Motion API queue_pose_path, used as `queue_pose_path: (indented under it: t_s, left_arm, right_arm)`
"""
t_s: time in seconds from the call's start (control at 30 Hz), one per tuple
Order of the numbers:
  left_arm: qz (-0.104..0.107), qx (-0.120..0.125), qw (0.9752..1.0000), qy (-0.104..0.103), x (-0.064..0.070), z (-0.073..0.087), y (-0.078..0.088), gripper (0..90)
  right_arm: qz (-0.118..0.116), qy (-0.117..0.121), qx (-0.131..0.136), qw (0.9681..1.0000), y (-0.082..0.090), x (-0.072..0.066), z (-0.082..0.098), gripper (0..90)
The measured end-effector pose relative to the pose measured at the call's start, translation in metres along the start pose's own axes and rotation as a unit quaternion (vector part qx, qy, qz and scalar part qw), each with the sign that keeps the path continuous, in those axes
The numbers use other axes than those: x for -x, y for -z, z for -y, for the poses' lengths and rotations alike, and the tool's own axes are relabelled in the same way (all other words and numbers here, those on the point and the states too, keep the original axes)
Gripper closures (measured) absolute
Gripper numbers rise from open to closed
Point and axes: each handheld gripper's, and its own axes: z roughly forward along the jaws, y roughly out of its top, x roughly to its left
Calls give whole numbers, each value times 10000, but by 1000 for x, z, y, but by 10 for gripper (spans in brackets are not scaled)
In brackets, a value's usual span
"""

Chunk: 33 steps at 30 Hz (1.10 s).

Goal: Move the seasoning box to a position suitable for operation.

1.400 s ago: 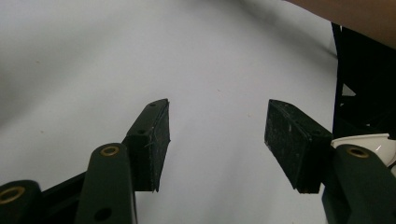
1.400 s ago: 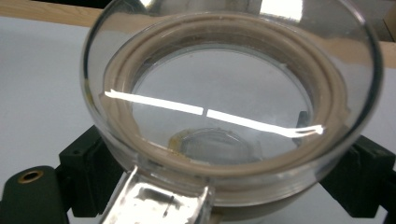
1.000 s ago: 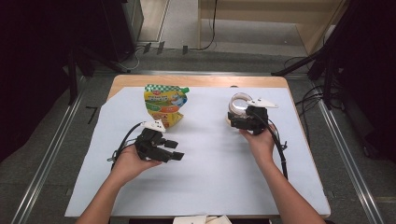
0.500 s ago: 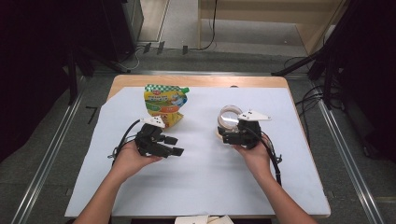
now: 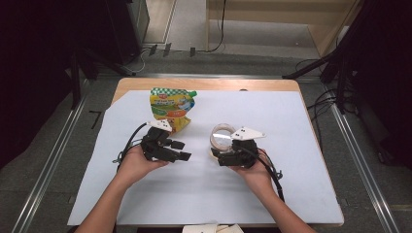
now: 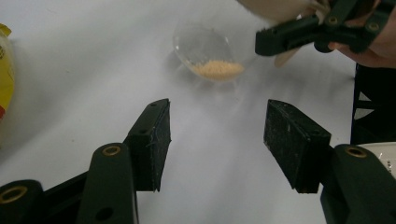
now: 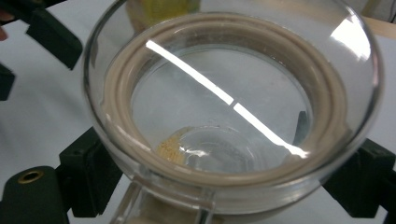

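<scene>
A clear glass jar (image 5: 222, 137) with a beige seal ring sits mid-table, and my right gripper (image 5: 224, 151) is shut on it. In the right gripper view the jar (image 7: 233, 107) spans the space between the two jaws, which press on its sides; a little heap of tan granules (image 7: 169, 148) lies at its bottom. My left gripper (image 5: 180, 150) rests to the jar's left, open and holding nothing. Its own view has the open jaws (image 6: 217, 135) pointing at the jar (image 6: 212, 51), with the right gripper (image 6: 299, 35) beyond. A yellow pouch (image 5: 171, 108) stands behind the left gripper.
A white sheet (image 5: 291, 126) covers most of the wooden table (image 5: 209, 83). Cables trail from both grippers toward the person. Paper scraps (image 5: 209, 228) lie at the near edge. Dark stands and floor cables surround the table.
The right gripper has carried the jar leftward and nearer the person, from the back right to the middle of the sheet. The left gripper has stayed in place, still open.
</scene>
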Motion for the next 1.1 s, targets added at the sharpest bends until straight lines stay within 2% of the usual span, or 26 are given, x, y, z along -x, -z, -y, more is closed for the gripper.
queue_pose_path:
  t_s: [0.13,0.27,0.5,0.6,0.73,0.83,0.93,1.1]
  left_arm:
    - [-8,15,10000,8,-1,0,1,420]
    - [0,11,10000,-1,-1,1,1,420]
    - [3,-7,10000,-27,-1,1,0,419]
    - [7,-23,10000,-32,-1,1,0,419]
    - [9,-46,10000,-41,0,1,-1,418]
    - [12,-39,10000,-46,0,1,0,417]
    - [12,-19,10000,-51,0,1,1,415]
    - [13,-11,10000,-68,0,1,1,413]
  right_arm:
    - [-203,145,-97,9996,-7,-11,3,119]
    - [-283,247,-225,9990,-13,-18,7,119]
    - [-285,505,-153,9982,-16,-23,11,118]
    - [-381,332,-244,9984,-17,-21,12,114]
    - [-369,396,-343,9979,-16,-21,12,114]
    - [-434,350,-374,9977,-13,-20,11,98]
    - [-510,248,-509,9971,-4,-21,9,70]
    - [-622,146,-520,9966,11,-21,9,70]
